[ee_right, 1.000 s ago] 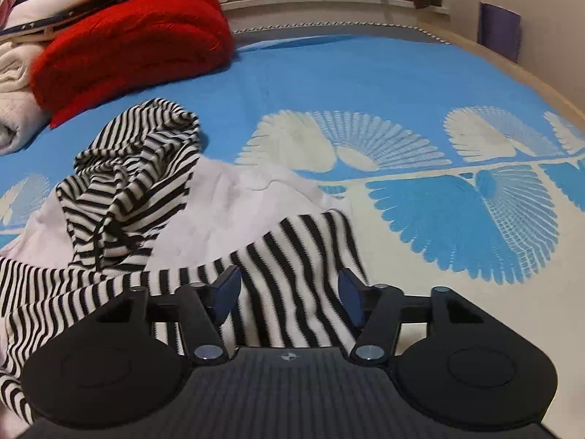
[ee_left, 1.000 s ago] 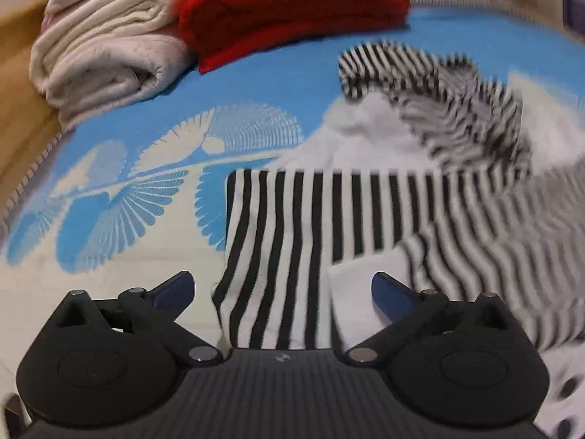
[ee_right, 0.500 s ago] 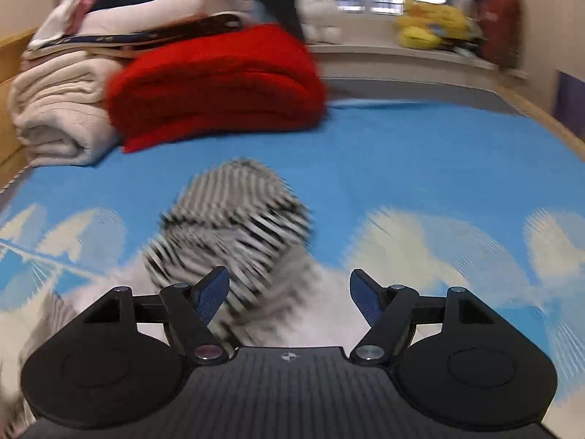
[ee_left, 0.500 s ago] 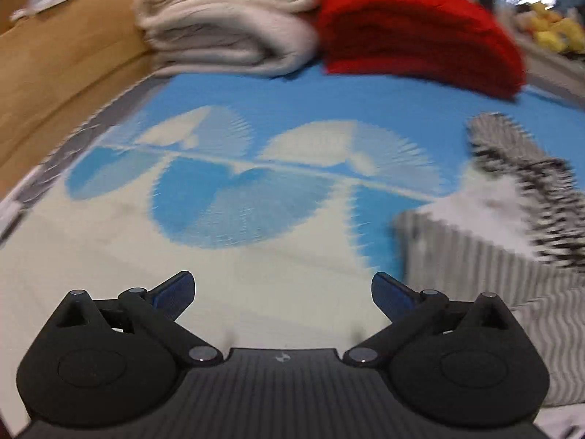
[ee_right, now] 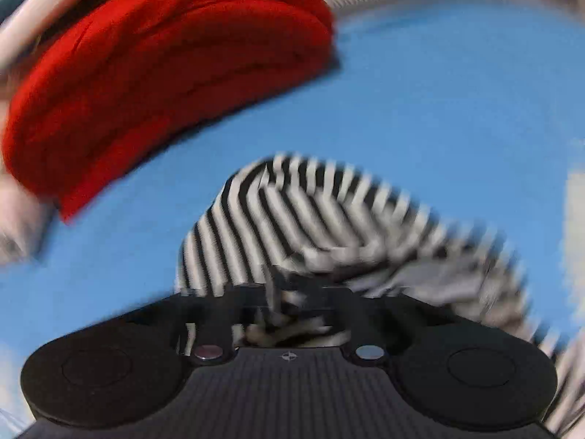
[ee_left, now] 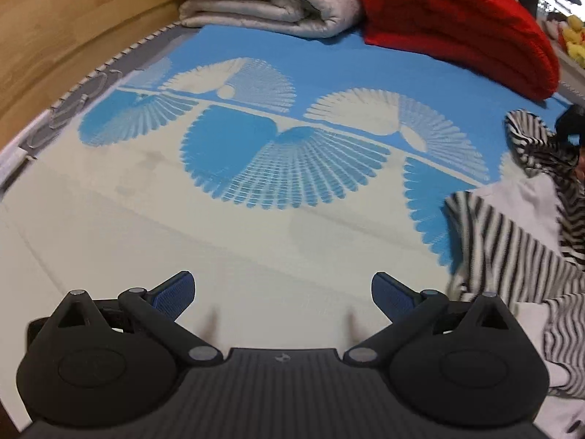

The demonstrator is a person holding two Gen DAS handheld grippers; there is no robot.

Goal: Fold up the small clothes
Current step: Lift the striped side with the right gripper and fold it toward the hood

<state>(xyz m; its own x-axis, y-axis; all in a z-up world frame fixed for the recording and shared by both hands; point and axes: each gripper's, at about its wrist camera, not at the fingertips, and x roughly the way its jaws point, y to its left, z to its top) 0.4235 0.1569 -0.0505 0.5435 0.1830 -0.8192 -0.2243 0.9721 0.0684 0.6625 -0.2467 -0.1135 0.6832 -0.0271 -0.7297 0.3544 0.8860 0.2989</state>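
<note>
Left of the striped garment [ee_left: 512,241] the bedspread [ee_left: 256,248] lies bare to its grey edge, where the wide-open, empty left gripper [ee_left: 282,292] has swung, while the right gripper [ee_right: 289,292], jaws closing, now pinches the garment's bunched stripes below the red blanket [ee_right: 164,84].

We're running matte black grippers here: left gripper [ee_left: 282,294] is wearing blue ribbed pads [ee_left: 172,294], round black discs, silver pivot screws, ribbed grey deck. Right gripper [ee_right: 292,305] is looking identical, just blurry.
</note>
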